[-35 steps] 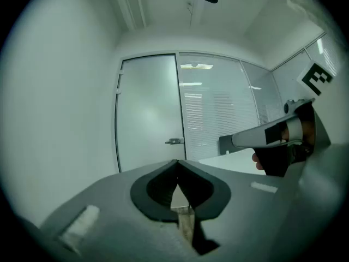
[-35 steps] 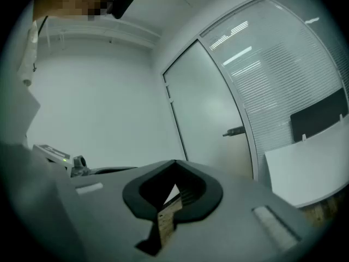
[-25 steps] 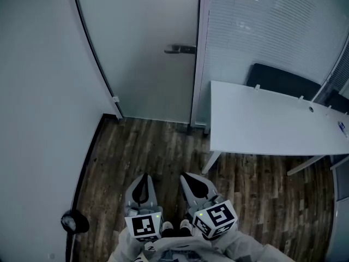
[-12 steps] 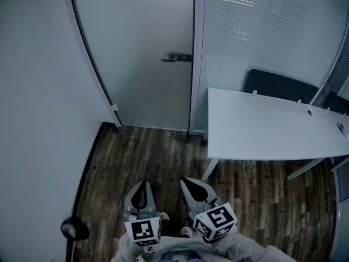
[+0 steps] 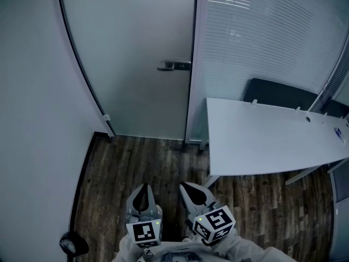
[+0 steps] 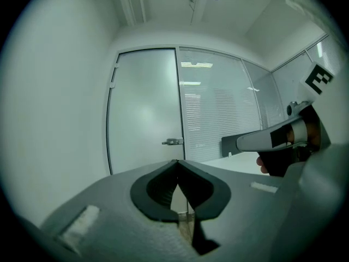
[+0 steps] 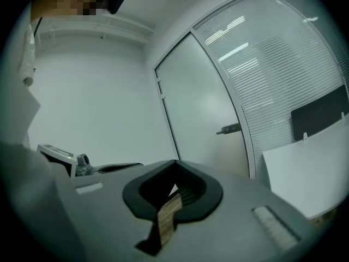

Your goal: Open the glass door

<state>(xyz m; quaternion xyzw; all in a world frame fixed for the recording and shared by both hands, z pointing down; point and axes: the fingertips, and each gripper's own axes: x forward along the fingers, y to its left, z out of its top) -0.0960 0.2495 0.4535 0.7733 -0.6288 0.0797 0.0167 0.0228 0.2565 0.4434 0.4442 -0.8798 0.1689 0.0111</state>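
Both my grippers sit at the bottom centre of the head view, side by side and pointing up the frame at the glass door (image 5: 136,64). The left gripper (image 5: 143,188) has its jaws pressed together on nothing, and the right gripper (image 5: 188,186) looks the same, tips meeting and empty. The door handle (image 5: 174,65) lies well apart from both, in the upper centre of the frame, on the door's right edge against the blind-covered glass partition (image 5: 262,37). Its lever runs level, with the free end pointing left towards the hinge side. The handle sits between my two tips sideways, a little closer to the right one, so I judge that hand better placed to reach it, keeping clear of the white desk (image 5: 262,141).
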